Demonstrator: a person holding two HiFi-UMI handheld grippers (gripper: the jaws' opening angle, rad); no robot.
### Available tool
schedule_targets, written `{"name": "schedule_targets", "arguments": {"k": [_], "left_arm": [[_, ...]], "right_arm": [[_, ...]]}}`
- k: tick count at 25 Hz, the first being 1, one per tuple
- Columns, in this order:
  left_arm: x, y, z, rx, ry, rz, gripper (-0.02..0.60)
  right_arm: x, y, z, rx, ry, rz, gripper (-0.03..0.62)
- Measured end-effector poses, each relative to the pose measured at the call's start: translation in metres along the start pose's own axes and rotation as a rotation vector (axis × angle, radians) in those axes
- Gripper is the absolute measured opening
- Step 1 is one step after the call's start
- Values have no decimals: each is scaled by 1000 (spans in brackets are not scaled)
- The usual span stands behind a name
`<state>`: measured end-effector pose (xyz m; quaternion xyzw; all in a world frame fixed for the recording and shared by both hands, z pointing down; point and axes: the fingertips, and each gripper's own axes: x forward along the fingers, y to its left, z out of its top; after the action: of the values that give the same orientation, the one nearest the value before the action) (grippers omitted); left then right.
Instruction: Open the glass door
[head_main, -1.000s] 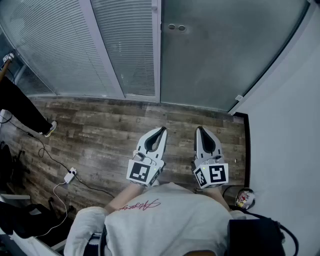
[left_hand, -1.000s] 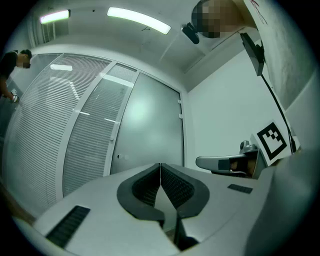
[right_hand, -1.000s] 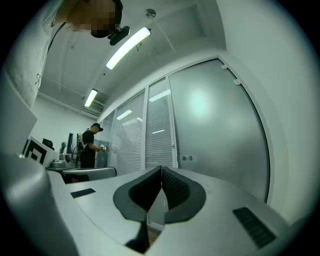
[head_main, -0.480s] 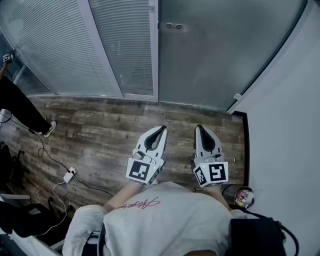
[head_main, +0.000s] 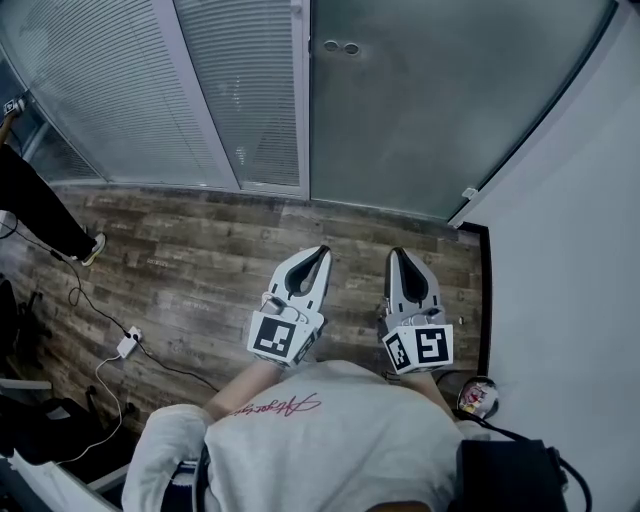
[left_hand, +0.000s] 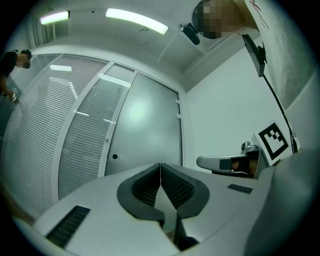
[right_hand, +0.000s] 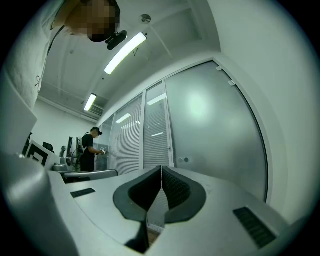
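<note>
Glass door (head_main: 430, 110) closed; red script (head_main: 275, 408) on shirt (head_main: 340, 450) unreadable.

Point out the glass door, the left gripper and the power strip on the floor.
glass door (head_main: 430, 110), head view, frosted pane.
left gripper (head_main: 322, 253), head view, closed jaw tips.
power strip (head_main: 127, 344), head view, white body.

White power strip (head_main: 128, 343) on wood floor (head_main: 200, 262), slatted blinds (head_main: 100, 90) beyond
</note>
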<state>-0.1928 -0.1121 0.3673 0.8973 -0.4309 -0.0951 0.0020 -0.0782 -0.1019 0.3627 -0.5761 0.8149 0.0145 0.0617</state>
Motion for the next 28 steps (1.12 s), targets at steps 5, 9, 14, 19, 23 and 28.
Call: {"name": "schedule_targets", "arguments": {"k": [5,9,14,19,23,28], "left_arm": [[9,-3,-7,-10,-11,21,17],[28,5,-6,-3,-20,22,17],[58,25,-14,1,-20,13,17],[108,72,-21,4,-17,10,17],[158,122,-19,13,-26,4,17],[233,189,-17,17,-23,-25,17]], "right_arm": [[0,-12,-8,5,25,23,18],[14,-17,-11,-1,28,44,18],[45,-31,-16,-9,24,41,20],[104,-54,-25,-6,22,19,20],[171,-67,-30,-6,16,15,20],[266,-85,-31,-8,2,1,20]]}}
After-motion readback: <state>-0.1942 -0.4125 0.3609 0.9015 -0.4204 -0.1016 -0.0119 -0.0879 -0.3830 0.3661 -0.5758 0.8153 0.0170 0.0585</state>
